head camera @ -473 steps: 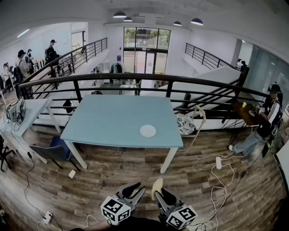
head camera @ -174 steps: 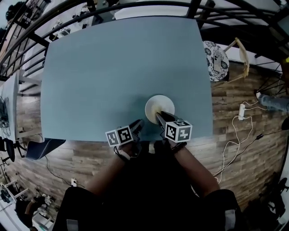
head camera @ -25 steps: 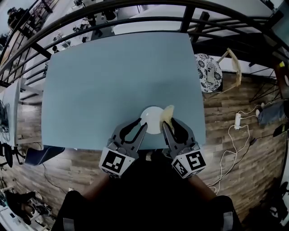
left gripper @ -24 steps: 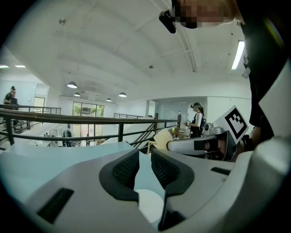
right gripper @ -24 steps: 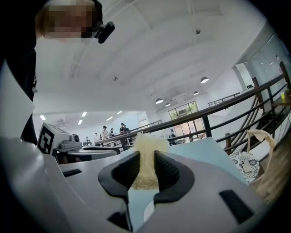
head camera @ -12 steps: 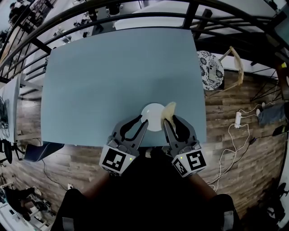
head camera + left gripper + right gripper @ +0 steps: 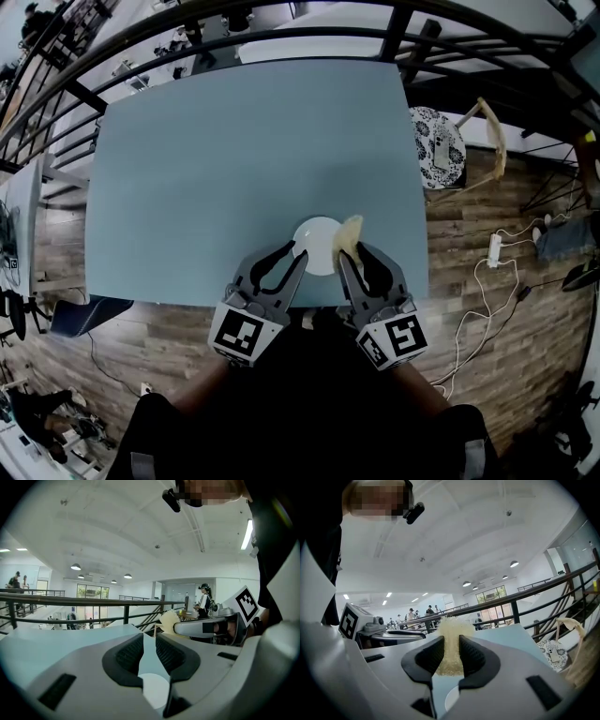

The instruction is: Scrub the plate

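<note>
A small white round plate (image 7: 315,242) lies on the blue-grey table (image 7: 234,159), close to its near edge. My right gripper (image 7: 343,253) is shut on a pale yellow fibrous scrubber (image 7: 350,232), which sticks out past the fingertips over the plate's right rim. The right gripper view shows the scrubber (image 7: 450,641) pinched between the pads, with the plate (image 7: 453,698) below. My left gripper (image 7: 300,255) hovers at the plate's near-left rim, jaws together with nothing between them. In the left gripper view the plate (image 7: 154,691) shows beneath the left gripper (image 7: 148,641), and the scrubber (image 7: 168,619) is off to the right.
A stool (image 7: 437,141) with a patterned seat and a phone on it stands right of the table. Cables and a power strip (image 7: 493,248) lie on the wooden floor. A black railing (image 7: 394,23) runs behind the table. A dark chair (image 7: 84,315) stands at the left.
Seven seconds ago the scrubber was down on the plate; now both grippers are held higher, at the plate's near edge. Over the last second almost nothing has moved.
</note>
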Tool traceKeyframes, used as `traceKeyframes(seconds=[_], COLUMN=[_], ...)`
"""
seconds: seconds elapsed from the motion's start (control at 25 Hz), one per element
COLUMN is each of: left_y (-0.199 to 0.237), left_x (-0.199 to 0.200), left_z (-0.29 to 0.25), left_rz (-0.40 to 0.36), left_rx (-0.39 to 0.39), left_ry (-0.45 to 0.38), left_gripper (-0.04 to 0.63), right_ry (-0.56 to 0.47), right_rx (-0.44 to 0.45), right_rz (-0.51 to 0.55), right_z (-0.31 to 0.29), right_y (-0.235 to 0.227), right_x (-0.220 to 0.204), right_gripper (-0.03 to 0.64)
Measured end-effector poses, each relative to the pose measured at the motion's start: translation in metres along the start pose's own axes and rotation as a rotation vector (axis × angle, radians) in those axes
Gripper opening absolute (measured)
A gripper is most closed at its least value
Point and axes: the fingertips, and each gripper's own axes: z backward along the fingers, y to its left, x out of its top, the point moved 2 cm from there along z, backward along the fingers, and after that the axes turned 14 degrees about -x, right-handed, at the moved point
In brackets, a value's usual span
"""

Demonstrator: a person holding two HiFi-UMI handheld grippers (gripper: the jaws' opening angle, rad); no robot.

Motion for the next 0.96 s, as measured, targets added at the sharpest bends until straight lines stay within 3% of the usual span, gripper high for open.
traceKeyframes(seconds=[0.56, 0.68, 0.96], left_y=[-0.0027, -0.0014, 0.0043], left_x=[-0.0056, -0.0017, -0.0017], left_z=[-0.0057, -0.0064, -0.0038], left_rz=[-0.004, -0.005, -0.001], left_rx=[-0.008, 0.001, 0.012], left_ry=[0.066, 0.026, 0.064], left_gripper=[0.091, 0.091, 0.091], right_ry=[0.007, 0.007, -0.018], right_rx=[-0.006, -0.004, -0.007], right_rz=[-0.013, -0.012, -0.014], right_z=[0.0000, -0.0004, -0.0002], right_y=[-0.0083, -0.0072, -0.0099], right_x=[-0.0004, -0.0005, 0.0048], right_gripper=[0.104, 0.104, 0.104])
